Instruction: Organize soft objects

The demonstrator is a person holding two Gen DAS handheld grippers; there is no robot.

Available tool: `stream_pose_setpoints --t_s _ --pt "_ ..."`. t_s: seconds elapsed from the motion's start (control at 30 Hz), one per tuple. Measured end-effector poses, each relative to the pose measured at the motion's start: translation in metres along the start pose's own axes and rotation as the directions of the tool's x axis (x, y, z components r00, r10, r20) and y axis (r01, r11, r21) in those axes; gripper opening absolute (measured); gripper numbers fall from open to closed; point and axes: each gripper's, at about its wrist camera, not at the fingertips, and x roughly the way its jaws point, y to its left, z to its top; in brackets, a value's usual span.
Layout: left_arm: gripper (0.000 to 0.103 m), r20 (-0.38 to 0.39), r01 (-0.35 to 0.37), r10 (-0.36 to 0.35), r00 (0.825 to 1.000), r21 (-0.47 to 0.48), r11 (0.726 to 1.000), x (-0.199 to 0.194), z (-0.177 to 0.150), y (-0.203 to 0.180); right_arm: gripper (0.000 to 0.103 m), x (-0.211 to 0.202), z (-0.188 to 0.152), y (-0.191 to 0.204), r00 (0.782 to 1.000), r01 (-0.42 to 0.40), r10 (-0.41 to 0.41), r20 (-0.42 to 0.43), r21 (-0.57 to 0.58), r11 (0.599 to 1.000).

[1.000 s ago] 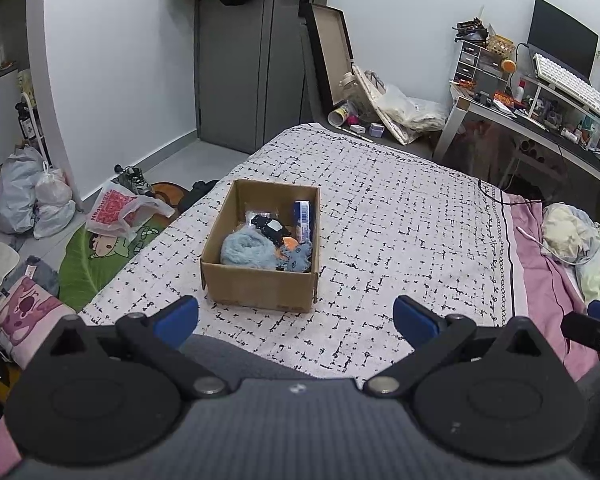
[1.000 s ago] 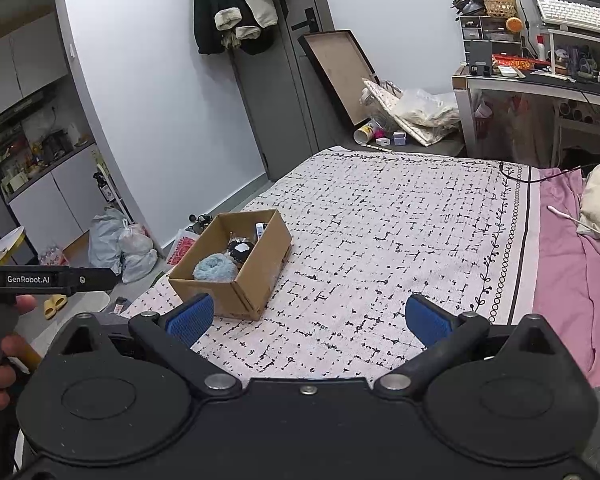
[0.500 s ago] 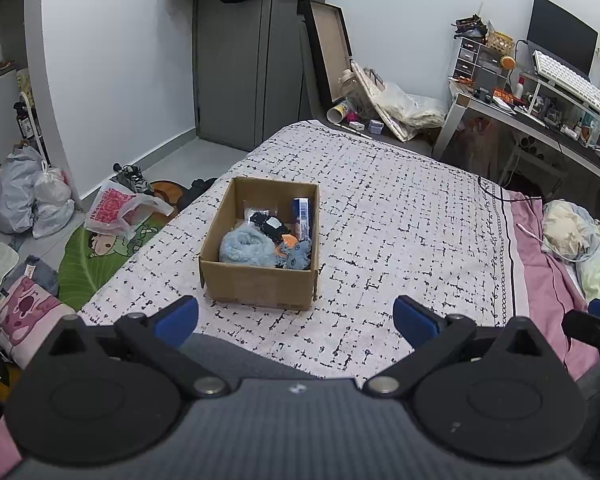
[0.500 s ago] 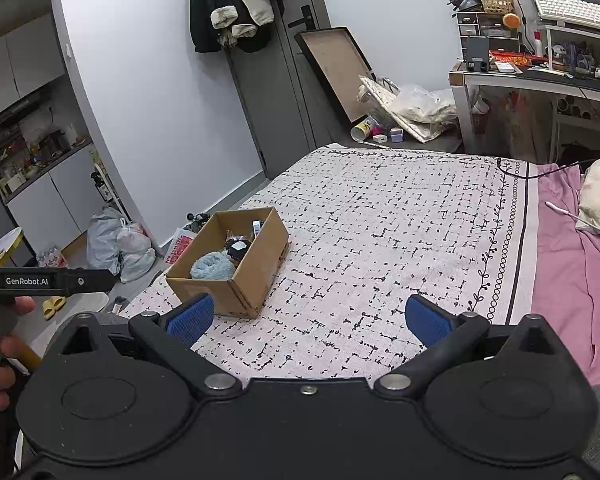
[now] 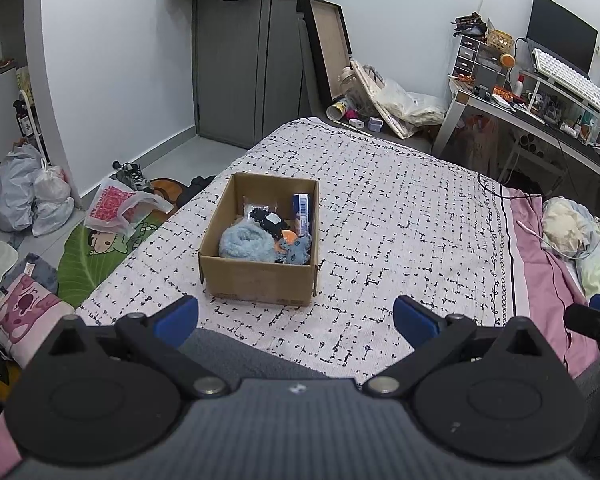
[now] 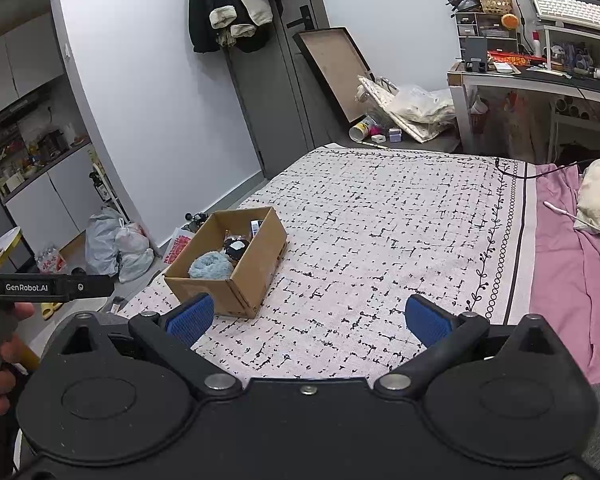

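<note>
**Reaching into a crowded box: where a grasp may slip**

Hovering above the near end of the bed (image 5: 400,208), the left gripper (image 5: 296,318) and the right gripper (image 6: 306,318) are both held with their fingers spread wide, and nothing is gripped by either. The soft things are found inside the cardboard box (image 5: 260,280), which stands on the patterned cover toward the left side of the bed. A fluffy light-blue bundle (image 5: 246,242) lies at the near left of the box, a small grey-blue plush (image 5: 298,250) at the near right, and a dark rolled item (image 5: 268,218) behind them. A blue-and-white carton (image 5: 302,210) leans against the right wall of the box.

Trouble is judged most likely at the pick itself. The items are packed touching one another, so two may be caught at once, or the rigid carton may be dragged out with the plush. The light box may be shoved or tipped across the bed if its wall is struck by a finger. Fluffy fabric may also be pinched only by its pile and slip free.
</note>
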Motion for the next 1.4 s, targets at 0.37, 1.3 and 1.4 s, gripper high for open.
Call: stream_pose_setpoints --t_s 0.37,1.3,1.4 --pt "0.103 0.0 0.001 -0.001 1.0 0.002 1.0 -0.0003 -0.0017 -0.0007 0.103 -0.0014 -0.0006 0.001 1.0 -0.002 0.002 0.001 0.003 1.0" --pt "0.103 -0.005 0.0 0.0 1.0 0.003 1.0 -0.003 -0.0035 0.0021 0.103 -0.0013 -0.0014 0.0004 1.0 -0.005 0.005 -0.003 0.006 1.0" --pt "0.103 -0.009 0.005 -0.005 1.0 0.005 1.0 -0.0025 -0.003 0.0029 0.103 -0.0023 -0.0019 0.0015 1.0 -0.006 0.006 -0.005 0.006 1.0"
